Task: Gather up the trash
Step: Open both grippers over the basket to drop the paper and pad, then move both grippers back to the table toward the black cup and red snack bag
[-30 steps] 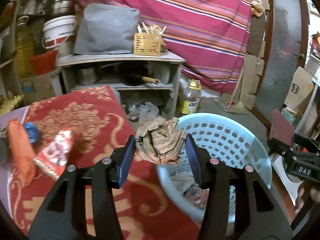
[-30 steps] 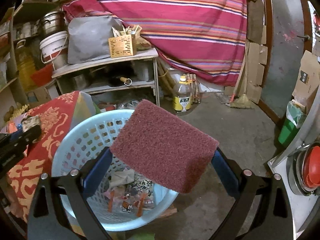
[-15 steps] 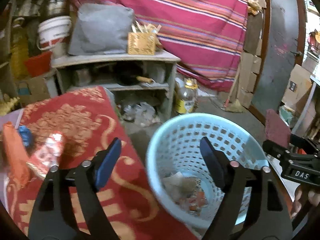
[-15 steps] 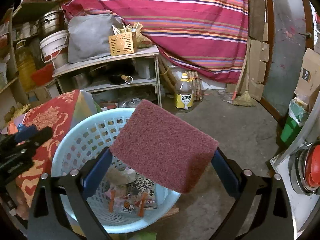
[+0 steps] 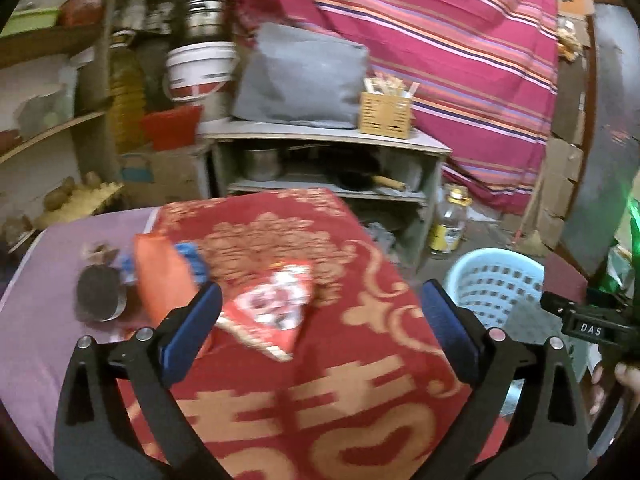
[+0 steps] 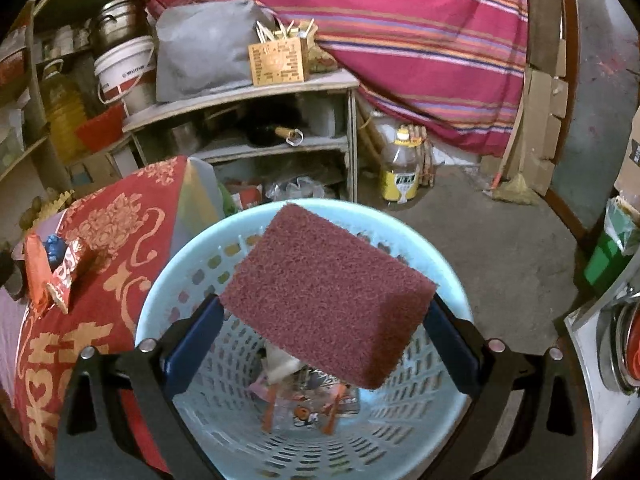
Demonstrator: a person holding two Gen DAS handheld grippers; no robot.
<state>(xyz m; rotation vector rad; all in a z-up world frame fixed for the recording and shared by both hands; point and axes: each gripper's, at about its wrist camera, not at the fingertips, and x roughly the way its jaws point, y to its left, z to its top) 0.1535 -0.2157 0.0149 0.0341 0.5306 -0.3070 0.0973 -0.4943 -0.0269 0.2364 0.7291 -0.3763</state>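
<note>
My left gripper (image 5: 320, 332) is open and empty above the red patterned cloth (image 5: 304, 408). Just ahead of it lies a red-and-white snack wrapper (image 5: 272, 304), with an orange packet (image 5: 164, 276) and a blue item (image 5: 192, 256) to its left. My right gripper (image 6: 320, 344) is shut on a maroon scouring pad (image 6: 324, 300) and holds it over the light-blue basket (image 6: 168, 280), which contains several pieces of trash (image 6: 304, 400). The basket also shows at the right of the left wrist view (image 5: 496, 280).
A dark round tin (image 5: 98, 292) sits on the purple cloth at left. A grey shelf unit (image 5: 328, 168) with pots stands behind the table. An oil bottle (image 6: 400, 176) stands on the concrete floor. A green bin (image 6: 608, 256) is at the right.
My left gripper opened and let the crumpled paper ball fall into the basket, then swung left over the red cloth toward the wrapper. My right gripper still holds the pad over the basket.
</note>
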